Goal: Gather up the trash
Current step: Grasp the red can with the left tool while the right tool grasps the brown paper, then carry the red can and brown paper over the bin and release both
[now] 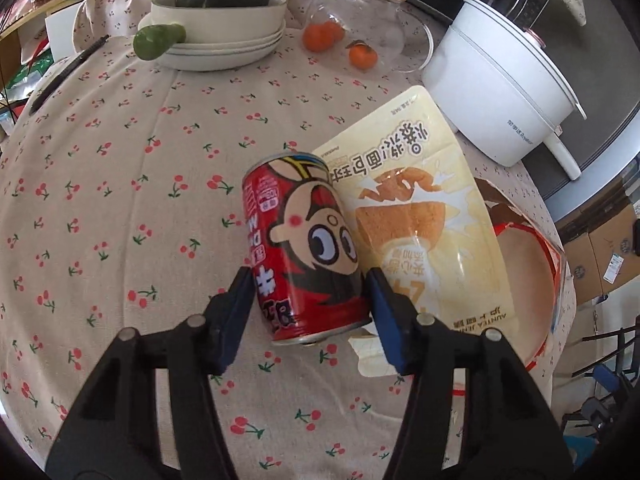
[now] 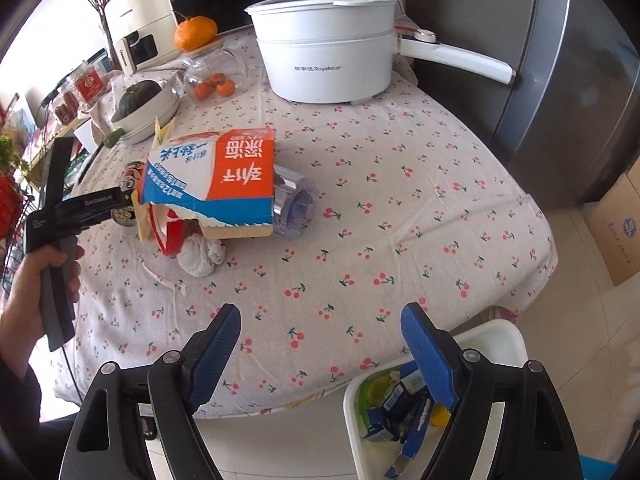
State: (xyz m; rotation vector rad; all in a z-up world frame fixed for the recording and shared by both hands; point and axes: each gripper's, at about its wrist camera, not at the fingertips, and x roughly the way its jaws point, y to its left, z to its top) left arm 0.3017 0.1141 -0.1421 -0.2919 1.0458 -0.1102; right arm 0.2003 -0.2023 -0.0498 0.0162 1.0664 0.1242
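My left gripper [image 1: 308, 292] has its blue pads on both sides of a red drink can [image 1: 306, 248] that lies on the cherry-print tablecloth. A yellow bread wrapper [image 1: 424, 220] lies against the can's right side. In the right wrist view the can's end [image 2: 126, 196] peeks out behind a torn orange, blue and white carton [image 2: 216, 184], with a clear plastic bottle [image 2: 294, 204] and a crumpled white tissue [image 2: 200, 256] beside it. My right gripper [image 2: 320, 356] is open and empty above the table's near edge. A white bin [image 2: 436, 400] with blue and yellow trash stands below.
A white electric pot [image 2: 328, 56] stands at the back. A glass jar with small oranges [image 2: 214, 80], stacked plates with a dark squash [image 1: 222, 12] and a pen [image 1: 68, 74] sit at the far side. A grey fridge [image 2: 560, 80] and cardboard boxes [image 2: 616, 224] stand to the right.
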